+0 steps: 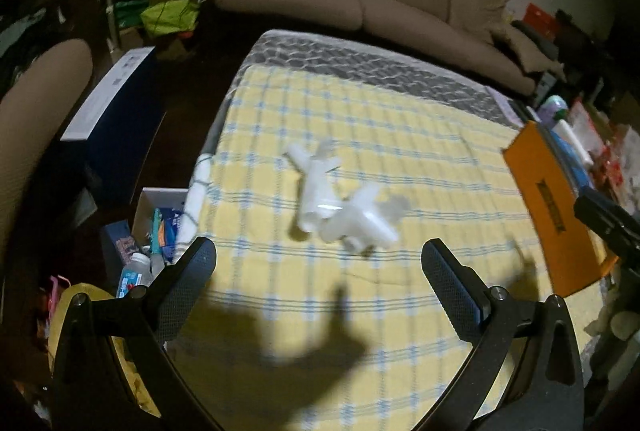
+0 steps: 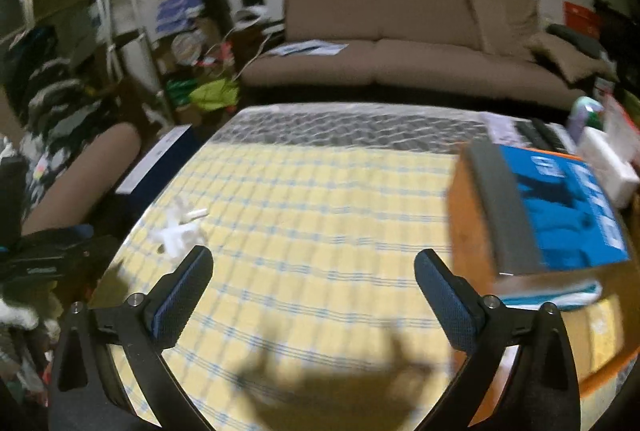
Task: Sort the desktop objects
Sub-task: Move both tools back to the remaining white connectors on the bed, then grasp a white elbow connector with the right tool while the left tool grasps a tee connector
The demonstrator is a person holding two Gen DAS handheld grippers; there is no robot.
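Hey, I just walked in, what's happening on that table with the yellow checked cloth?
A person holds a pair of tongs in each hand over the table, sorting what lies on it. Both the left tongs and the right tongs are open and empty. The left pair points toward a small pile of white plastic pieces lying untouched on the cloth. The right pair is nearer an orange box with a blue book on top, at the table's right side. Nothing has been picked up yet.
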